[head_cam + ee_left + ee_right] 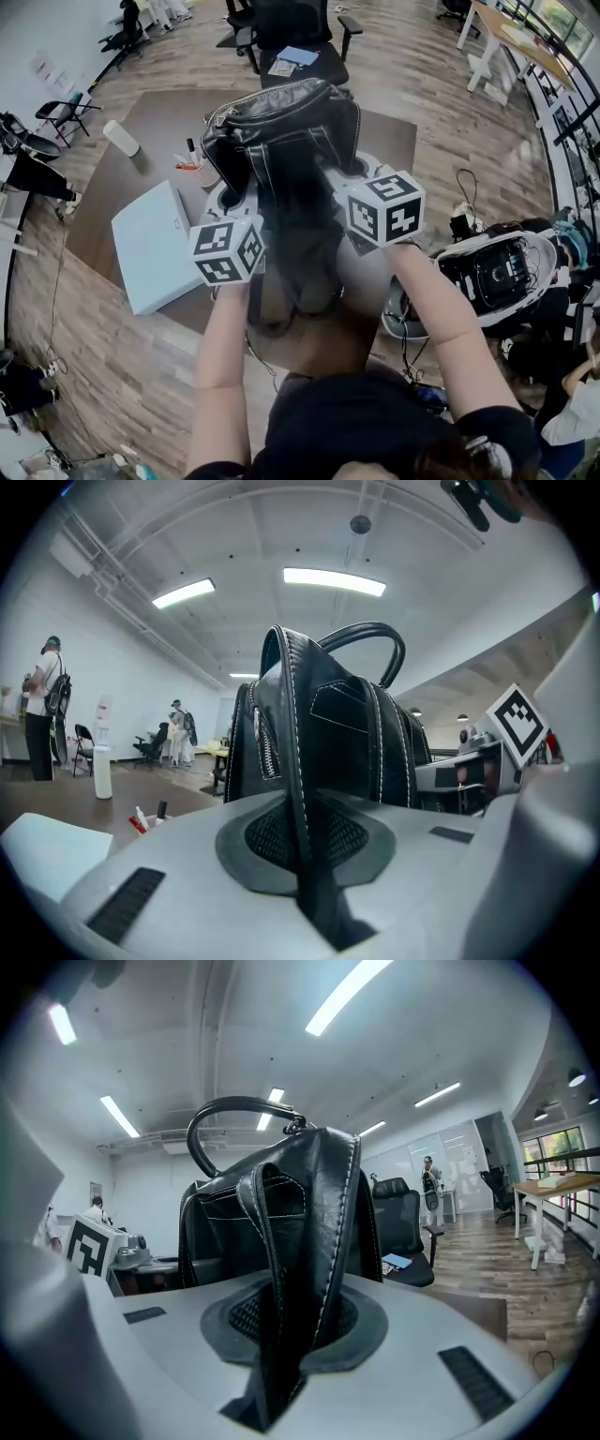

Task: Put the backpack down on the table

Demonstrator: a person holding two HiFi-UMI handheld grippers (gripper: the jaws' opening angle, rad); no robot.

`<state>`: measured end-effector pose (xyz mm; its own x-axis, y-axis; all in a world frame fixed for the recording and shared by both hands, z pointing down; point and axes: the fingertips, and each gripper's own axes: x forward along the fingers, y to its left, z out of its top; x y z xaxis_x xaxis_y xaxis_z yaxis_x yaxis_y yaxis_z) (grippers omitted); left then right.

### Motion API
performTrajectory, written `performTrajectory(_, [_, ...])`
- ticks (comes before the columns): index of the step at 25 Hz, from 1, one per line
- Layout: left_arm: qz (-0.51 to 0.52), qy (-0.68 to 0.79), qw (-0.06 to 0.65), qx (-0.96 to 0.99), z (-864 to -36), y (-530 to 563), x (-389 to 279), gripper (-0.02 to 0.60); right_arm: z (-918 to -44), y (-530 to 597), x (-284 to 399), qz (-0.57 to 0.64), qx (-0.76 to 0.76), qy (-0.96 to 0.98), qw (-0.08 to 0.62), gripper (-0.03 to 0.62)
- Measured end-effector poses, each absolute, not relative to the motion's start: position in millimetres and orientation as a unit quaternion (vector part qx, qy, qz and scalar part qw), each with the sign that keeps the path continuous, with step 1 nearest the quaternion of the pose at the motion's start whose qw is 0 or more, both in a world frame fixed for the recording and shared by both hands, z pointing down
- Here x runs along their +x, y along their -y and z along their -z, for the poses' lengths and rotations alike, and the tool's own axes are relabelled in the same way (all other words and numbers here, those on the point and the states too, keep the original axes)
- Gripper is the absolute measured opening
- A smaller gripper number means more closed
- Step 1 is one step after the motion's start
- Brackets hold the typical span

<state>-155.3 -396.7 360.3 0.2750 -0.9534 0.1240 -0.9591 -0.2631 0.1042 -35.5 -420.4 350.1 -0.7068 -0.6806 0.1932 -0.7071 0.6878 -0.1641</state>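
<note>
The backpack (pixel 281 131) hung upright just ahead of both tongs, long axis vertical, over the tabletop (pixel 141 173); contact with the tabletop could not be confirmed. The left tongs (pixel 305 864) were clamped on one strap (pixel 296 752) and the right tongs (pixel 281 1344) on the other, equally near. The bag was black leather with white stitching, its handle uppermost.

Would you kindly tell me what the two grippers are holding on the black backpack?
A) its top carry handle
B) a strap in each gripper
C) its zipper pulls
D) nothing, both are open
B: the left gripper is shut on one strap of the backpack, and the right gripper on the other strap, each pinched between the pads.
</note>
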Motion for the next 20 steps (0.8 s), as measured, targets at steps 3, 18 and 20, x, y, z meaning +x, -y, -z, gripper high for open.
performTrajectory(3, [-0.031, 0.607, 0.065, 0.791, -374.2, 407.1, -158.2, 0.051, -365.1, 432.0, -38.8, -0.110, 0.380, 0.917, 0.059, 0.074])
performTrajectory(18, [-0.053, 0.632, 0.044, 0.772, -424.9, 434.5, -171.4, 0.051, -418.9, 468.2, -53.2, -0.096, 0.387, 0.915, 0.069, 0.083])
performTrajectory(20, [-0.048, 0.634, 0.044, 0.770, -426.6, 435.2, -173.2, 0.051, -419.7, 468.1, -54.7, -0.093, 0.384, 0.916, 0.067, 0.083])
